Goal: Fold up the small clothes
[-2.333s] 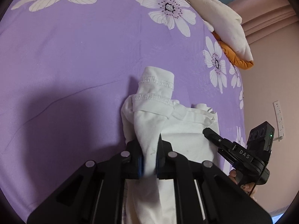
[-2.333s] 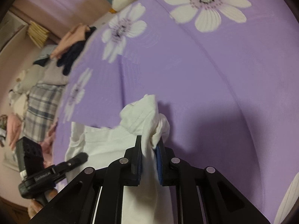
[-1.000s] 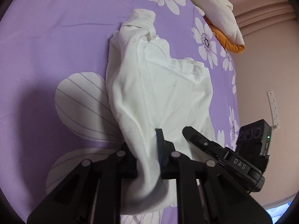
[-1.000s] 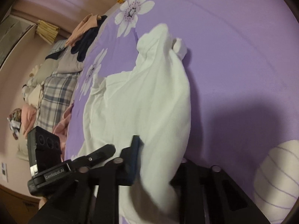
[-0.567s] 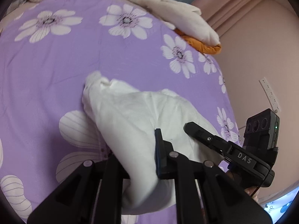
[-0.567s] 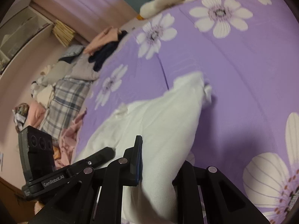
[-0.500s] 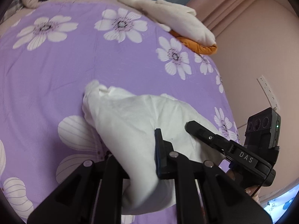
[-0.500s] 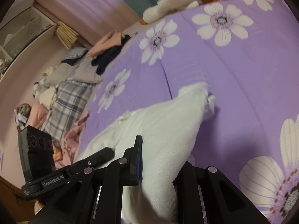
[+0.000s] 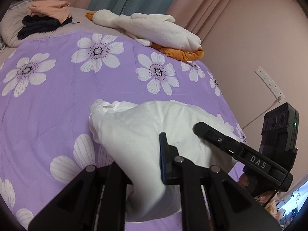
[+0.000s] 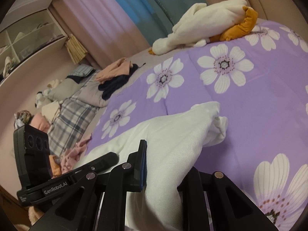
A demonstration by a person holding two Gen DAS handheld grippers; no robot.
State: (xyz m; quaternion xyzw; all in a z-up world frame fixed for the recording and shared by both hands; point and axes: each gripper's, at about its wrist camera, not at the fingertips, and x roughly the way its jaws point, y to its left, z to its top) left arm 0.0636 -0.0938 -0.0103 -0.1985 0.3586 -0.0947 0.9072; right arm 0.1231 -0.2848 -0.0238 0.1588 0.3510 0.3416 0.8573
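Since a second ago you have drawn both grippers back and up, so the far end of the white cotton garment (image 9: 146,127) has slid toward you across the purple bedspread printed with white daisies (image 9: 57,88), and the curtains and wall now fill the top of both views.

Left wrist view: your left gripper (image 9: 142,163) has its jaws parted, the garment draped thickly between them and covering the left finger; whether the pads actually press the cloth cannot be told. The garment's bunched far end rests on the bedspread, the near end is lifted. Your right gripper (image 9: 240,150), black and marked DAS, lies across the garment's right edge. Beyond, a white plush duck with orange feet (image 9: 157,28) lies at the bedspread's far edge, with a pile of peach and navy clothes (image 9: 44,19) to its left.

Right wrist view: your right gripper (image 10: 165,165) likewise stands wide, the garment (image 10: 169,140) bulging up between the jaws and hiding the right finger; grip uncertain. The left gripper (image 10: 77,175) sits at lower left, touching the cloth. A plaid blanket (image 10: 75,117) lies left of the bedspread (image 10: 259,104).
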